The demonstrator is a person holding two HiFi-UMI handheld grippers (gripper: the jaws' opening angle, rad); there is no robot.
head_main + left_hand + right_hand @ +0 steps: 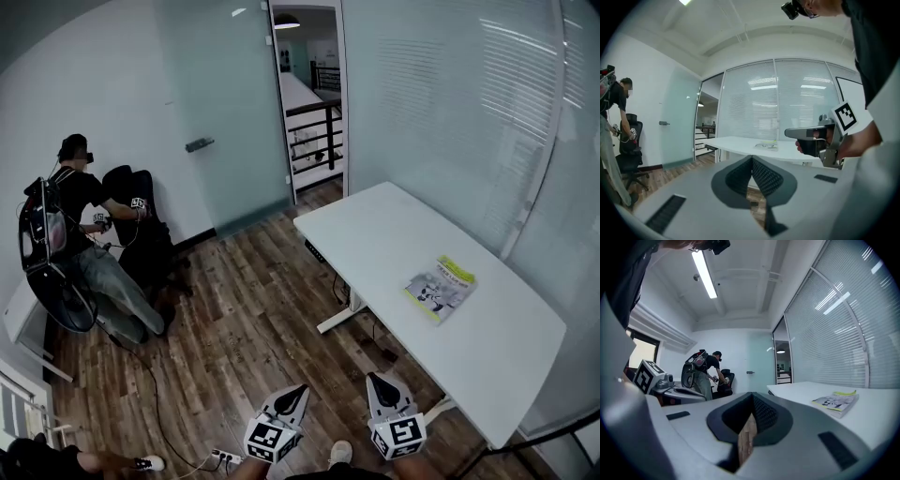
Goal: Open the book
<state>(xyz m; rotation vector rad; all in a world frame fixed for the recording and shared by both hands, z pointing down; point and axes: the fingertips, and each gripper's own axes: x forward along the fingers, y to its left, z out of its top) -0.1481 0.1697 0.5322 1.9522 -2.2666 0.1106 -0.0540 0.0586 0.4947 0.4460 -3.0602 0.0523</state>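
The closed book (441, 287) lies flat about midway along the white counter (394, 234), well apart from both tools. Only the head view shows the left tool (298, 390) and the right tool (378, 381) together, short of the counter's near side, above the wooden floor. In each tool's own view the jaws are pressed together on nothing. The cover print is too small to read.

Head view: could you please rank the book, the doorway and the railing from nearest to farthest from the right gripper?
1. Book, on the table, ahead and right of the right gripper.
2. Doorway, across the room at the far wall.
3. Railing, beyond the doorway.
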